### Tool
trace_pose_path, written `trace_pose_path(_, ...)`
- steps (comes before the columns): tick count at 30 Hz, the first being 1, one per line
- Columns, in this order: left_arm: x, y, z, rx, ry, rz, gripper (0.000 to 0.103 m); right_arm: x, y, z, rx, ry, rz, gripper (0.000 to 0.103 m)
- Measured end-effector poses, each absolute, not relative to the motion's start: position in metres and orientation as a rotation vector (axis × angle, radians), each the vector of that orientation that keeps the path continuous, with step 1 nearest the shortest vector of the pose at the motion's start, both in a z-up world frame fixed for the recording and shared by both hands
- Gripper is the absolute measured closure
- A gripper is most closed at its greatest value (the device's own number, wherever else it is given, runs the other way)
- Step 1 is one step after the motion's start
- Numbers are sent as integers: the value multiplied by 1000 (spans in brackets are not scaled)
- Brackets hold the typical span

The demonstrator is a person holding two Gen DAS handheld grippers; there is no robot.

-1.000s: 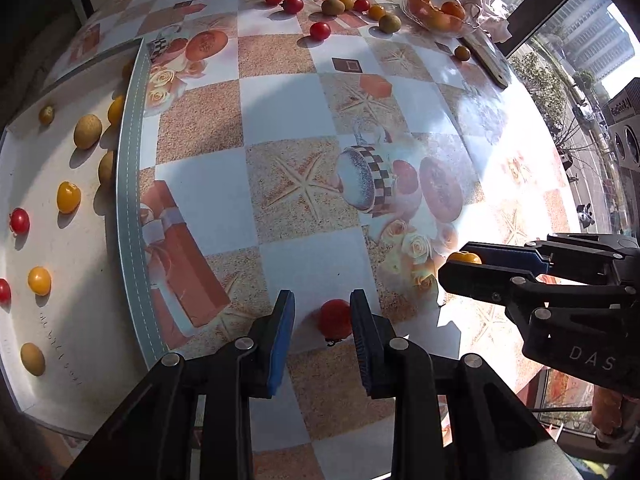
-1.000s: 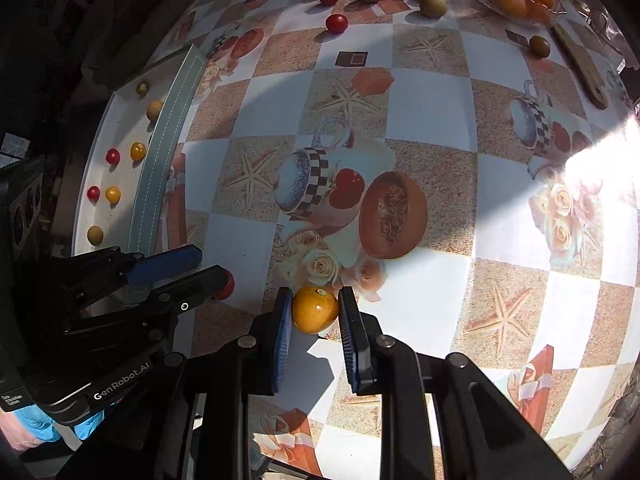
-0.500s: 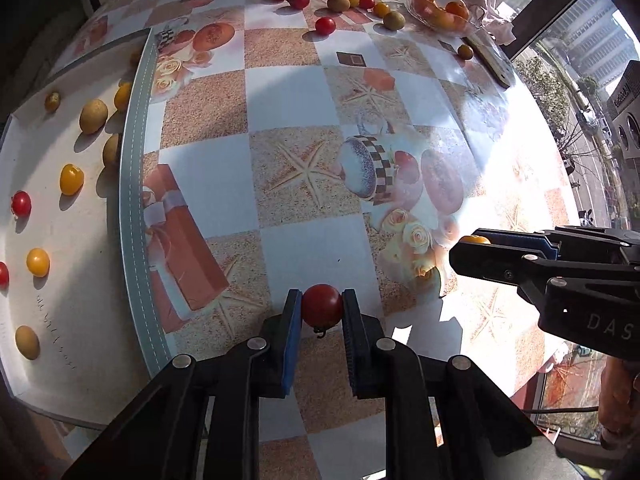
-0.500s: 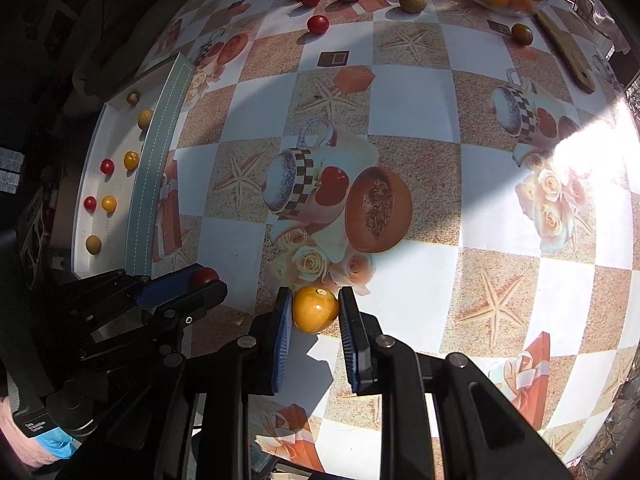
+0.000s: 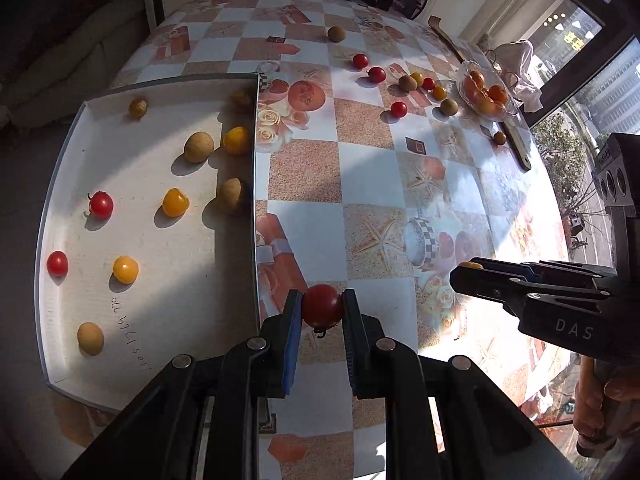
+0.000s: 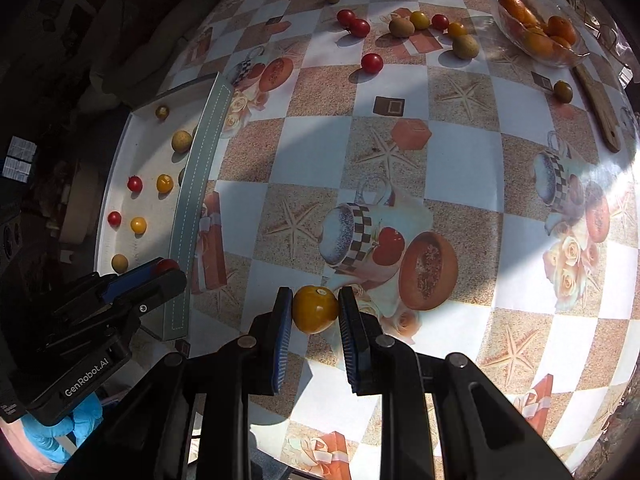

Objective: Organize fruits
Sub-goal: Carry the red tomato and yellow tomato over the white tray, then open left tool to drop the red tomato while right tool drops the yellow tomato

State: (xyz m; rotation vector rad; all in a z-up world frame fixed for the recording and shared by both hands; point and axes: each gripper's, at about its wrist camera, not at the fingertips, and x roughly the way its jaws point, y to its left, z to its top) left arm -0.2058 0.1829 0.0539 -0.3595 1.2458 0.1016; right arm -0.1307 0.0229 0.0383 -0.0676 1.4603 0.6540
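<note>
Left gripper [image 5: 322, 314] is clamped tight on a red cherry tomato [image 5: 322, 306], both pads pressing its sides, stem pointing down, the fruit lifted clear of the patterned tablecloth [image 5: 360, 168] just beside the right edge of the white tray [image 5: 160, 288]. Over on the other side, the right gripper [image 6: 314, 312] pinches a yellow cherry tomato [image 6: 315, 309] the same way, narrow jaws squeezed against it, held above the printed roses and melon on the cloth. From the right wrist view the left gripper shows at lower left with the red tomato peeking out at its tip, hanging over the tray's grey rim.

Inside the tray, fruit sits in loose rows: two red tomatoes [image 5: 101, 205] along the left side, yellow ones [image 5: 175, 202] in the middle, brownish longan-like fruits [image 5: 198, 147] among them and toward the right wall. At the far end of the table a scatter of unsorted red, yellow and brown fruits [image 6: 371, 63] lies on the cloth, near a glass bowl of oranges [image 6: 536, 36] and a wooden utensil [image 6: 598, 108].
</note>
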Motion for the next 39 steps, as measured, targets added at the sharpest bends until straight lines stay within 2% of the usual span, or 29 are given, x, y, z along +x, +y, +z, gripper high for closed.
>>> trace_pose_path(7,-214,231,59,-379,1203,239,82,-123,72,49,-104,1435,743,77)
trace_pose_path(15,-242,267,33,-403,1245,351,82,-124,146,55,-171,1410,874,77)
trace_pose_path(25,-257,267,4,-389,1301,411,82,-136,210,30,-257,1454,939,77)
trace_pose_path(37,-253,257,-5,-335,1306,421,82,-142,240,-2,-370,1489,918,77)
trace_pose_path(38,-253,257,-6,-329,1308,421,81,-143,242,-2,-385,1480,916,77)
trace_pose_path(39,-252,256,-6,-325,1310,416,74,-144,244,-1,-397,1473,916,77)
